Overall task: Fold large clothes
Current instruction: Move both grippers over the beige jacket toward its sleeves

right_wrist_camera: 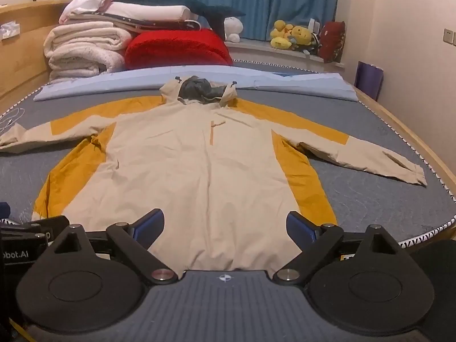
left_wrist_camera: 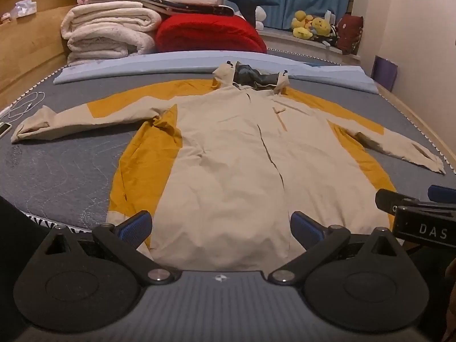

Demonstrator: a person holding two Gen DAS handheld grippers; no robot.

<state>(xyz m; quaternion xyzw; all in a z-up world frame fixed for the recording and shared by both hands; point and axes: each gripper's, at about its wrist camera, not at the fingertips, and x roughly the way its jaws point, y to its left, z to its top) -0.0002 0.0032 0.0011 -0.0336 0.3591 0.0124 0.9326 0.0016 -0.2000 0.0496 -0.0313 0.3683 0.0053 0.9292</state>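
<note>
A beige and mustard hooded jacket (left_wrist_camera: 233,154) lies flat, front up, on the grey mattress (left_wrist_camera: 62,165), sleeves spread to both sides and hood at the far end. It also shows in the right wrist view (right_wrist_camera: 205,165). My left gripper (left_wrist_camera: 221,223) is open and empty, just above the jacket's near hem. My right gripper (right_wrist_camera: 225,223) is open and empty over the hem too, and part of it shows at the right edge of the left wrist view (left_wrist_camera: 421,213).
Folded white blankets (left_wrist_camera: 111,31) and a red blanket (left_wrist_camera: 208,34) are stacked at the bed's far end behind a blue pad (left_wrist_camera: 176,62). A white cable (left_wrist_camera: 25,105) and phone (left_wrist_camera: 4,128) lie at the left. Plush toys (left_wrist_camera: 310,25) sit on the sill. Wooden bed frame (right_wrist_camera: 421,145).
</note>
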